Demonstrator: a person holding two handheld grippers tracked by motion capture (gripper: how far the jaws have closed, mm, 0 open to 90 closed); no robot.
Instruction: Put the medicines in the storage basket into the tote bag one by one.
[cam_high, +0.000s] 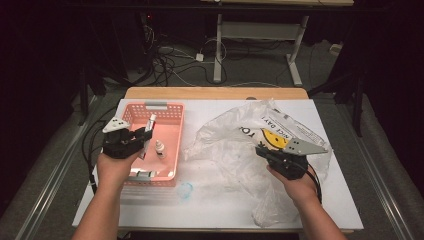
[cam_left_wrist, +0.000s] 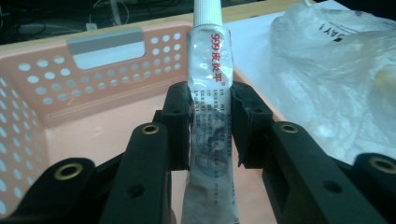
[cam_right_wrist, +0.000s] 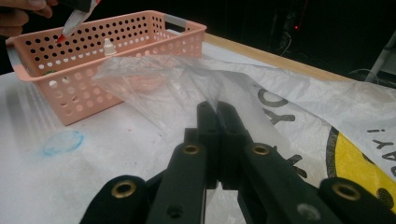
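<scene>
room dark | grey floor (cam_high: 340, 115) | tangled cables (cam_high: 170, 62) | white desk frame (cam_high: 260, 35)

Glossy tube (cam_left_wrist: 210, 107), crinkly plastic bag (cam_high: 235, 135)

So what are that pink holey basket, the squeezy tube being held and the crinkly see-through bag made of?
The pink perforated basket looks like moulded plastic: matt, stiff walls with even round holes. The white printed ointment tube, clamped in the left gripper, seems soft metal or laminate: glossy and creased, with a ribbed white cap. The translucent printed bag, pinched by the right gripper, is thin plastic film, wrinkled and shiny.
</scene>
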